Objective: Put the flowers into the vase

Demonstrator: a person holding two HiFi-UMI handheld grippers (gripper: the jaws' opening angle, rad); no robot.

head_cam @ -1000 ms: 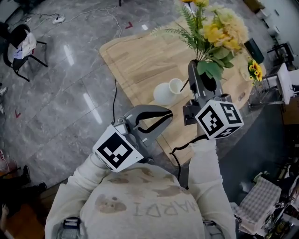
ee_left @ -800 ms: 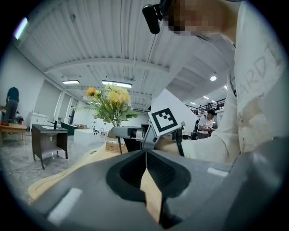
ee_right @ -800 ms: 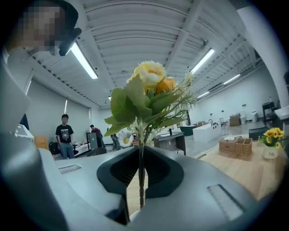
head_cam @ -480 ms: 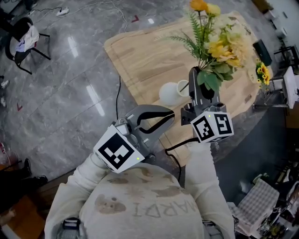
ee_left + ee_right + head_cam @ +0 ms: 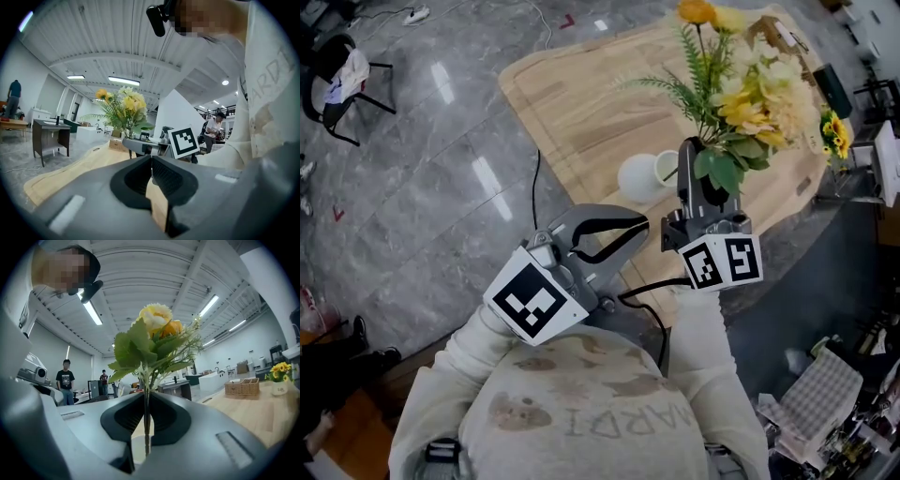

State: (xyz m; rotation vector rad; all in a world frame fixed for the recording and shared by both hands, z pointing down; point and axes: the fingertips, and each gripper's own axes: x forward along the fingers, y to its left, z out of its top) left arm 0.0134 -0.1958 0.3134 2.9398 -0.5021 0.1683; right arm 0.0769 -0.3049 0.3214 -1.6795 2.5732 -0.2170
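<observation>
Still pinches the thin green stems of the flowers (image 5: 741, 94) hard between the nearly closed jaws of the right gripper (image 5: 694, 155), blooms up, as a second ago. Has let the bunch sit lower in the head view, so that the orange bloom at the top is no longer cut by the edge. Holds it above the right part of the wooden table (image 5: 572, 103), just right of the white vase (image 5: 642, 176), stems not yet in the mouth. Keeps the left gripper (image 5: 640, 227) near the chest as before, jaw tips together on nothing. Hides the lower stem ends behind the right gripper in the head view. Cannot tell whether the vase stands upright or lies tipped. Shows few blooms in the right gripper view, screened by leaves.
</observation>
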